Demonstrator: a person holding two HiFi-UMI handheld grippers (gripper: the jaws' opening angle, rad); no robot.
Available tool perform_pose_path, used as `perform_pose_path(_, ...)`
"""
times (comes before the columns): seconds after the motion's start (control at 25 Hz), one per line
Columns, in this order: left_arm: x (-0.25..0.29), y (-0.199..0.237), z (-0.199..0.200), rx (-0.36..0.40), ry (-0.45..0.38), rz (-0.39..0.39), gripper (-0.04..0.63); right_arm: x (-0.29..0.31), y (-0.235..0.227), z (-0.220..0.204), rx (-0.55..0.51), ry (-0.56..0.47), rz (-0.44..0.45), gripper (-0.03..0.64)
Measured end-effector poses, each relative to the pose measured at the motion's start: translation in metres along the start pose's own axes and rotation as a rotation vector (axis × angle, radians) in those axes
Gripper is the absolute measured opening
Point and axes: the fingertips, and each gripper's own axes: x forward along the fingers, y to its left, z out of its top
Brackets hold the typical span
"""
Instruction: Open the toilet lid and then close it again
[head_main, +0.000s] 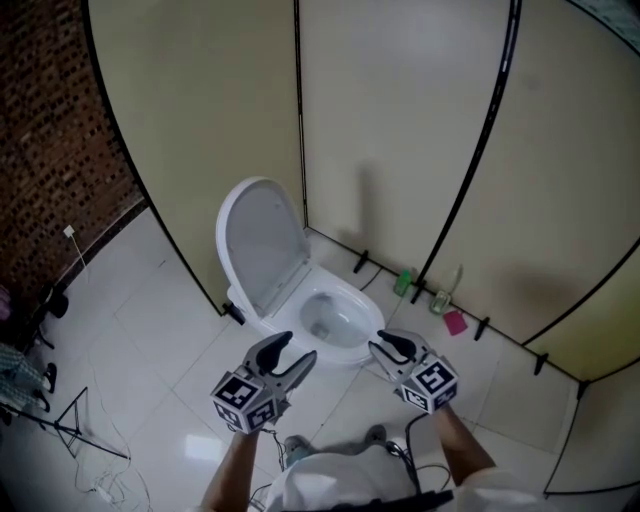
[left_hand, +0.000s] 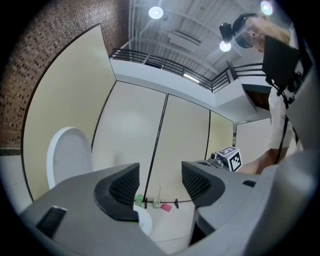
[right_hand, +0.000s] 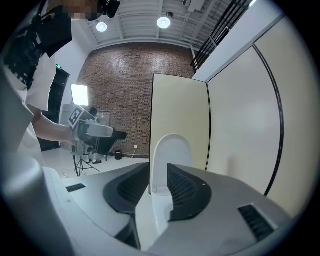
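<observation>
My left hand-held gripper (head_main: 297, 350) hovers just in front of the toilet bowl (head_main: 352, 297), its jaws well apart with nothing between them. My right hand-held gripper (head_main: 382, 343) is released too: its jaws stand only a narrow slit apart and grip nothing, near the bowl's front rim. The toilet lid (head_main: 262, 240) stands raised, tilted back toward the partition (head_main: 200, 120), well apart from both.

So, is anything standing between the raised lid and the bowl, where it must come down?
Nothing visible does. The lid stands raised, nothing lies on the bowl, and the left tongs and the right tongs hover in front, clear of both.
</observation>
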Motion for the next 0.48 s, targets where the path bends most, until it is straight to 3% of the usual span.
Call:
perform_pose_path(0.12,0.0021,0.0011,-0.0023,0.02,0.019,0.021,0.253,-0.0024,-0.0021,0.0012,-0.001,-0.009,0.004,0.106)
perform_pose_path(0.48,0.006,0.0041,-0.0009,-0.02,-0.035,0.09,0.255,-0.0087,-0.0107,-0.0039,0.018,0.007,0.023,0.106)
